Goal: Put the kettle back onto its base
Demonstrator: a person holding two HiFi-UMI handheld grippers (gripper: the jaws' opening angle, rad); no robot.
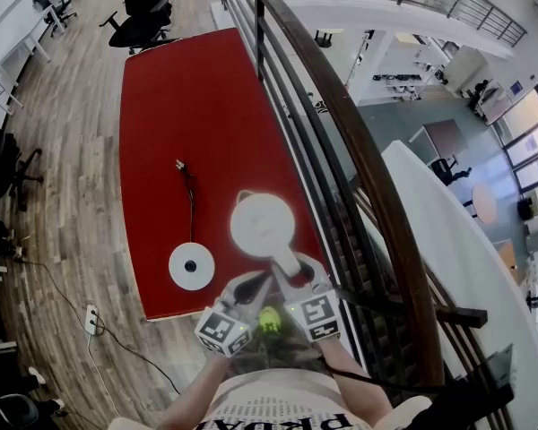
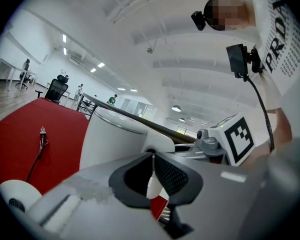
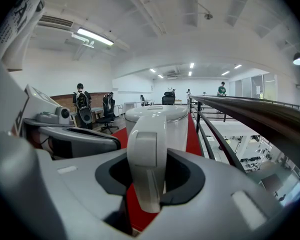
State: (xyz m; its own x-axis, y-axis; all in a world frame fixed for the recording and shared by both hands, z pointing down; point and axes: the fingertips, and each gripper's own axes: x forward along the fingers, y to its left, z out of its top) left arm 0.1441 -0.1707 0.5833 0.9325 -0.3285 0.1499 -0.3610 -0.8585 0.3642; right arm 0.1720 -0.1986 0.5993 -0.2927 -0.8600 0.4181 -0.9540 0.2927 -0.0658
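Observation:
A white kettle (image 1: 262, 224) stands on the red table (image 1: 188, 97), right of its round white base (image 1: 191, 265), and apart from it. The kettle's handle (image 1: 284, 260) points toward me. My right gripper (image 1: 294, 274) is closed around that handle (image 3: 147, 169), a pad against each side. My left gripper (image 1: 255, 283) hovers just left of the handle with its pads shut together on nothing (image 2: 152, 166). In the left gripper view the kettle body (image 2: 110, 139) rises close ahead, and the base (image 2: 12, 196) lies low at the left.
The base's black cable (image 1: 190, 195) runs up the table to a loose plug (image 1: 179, 164). A dark railing (image 1: 341, 141) borders the table's right side, close to the kettle. A power strip (image 1: 91, 319) lies on the wooden floor at the left. An office chair (image 1: 143, 12) stands beyond the table.

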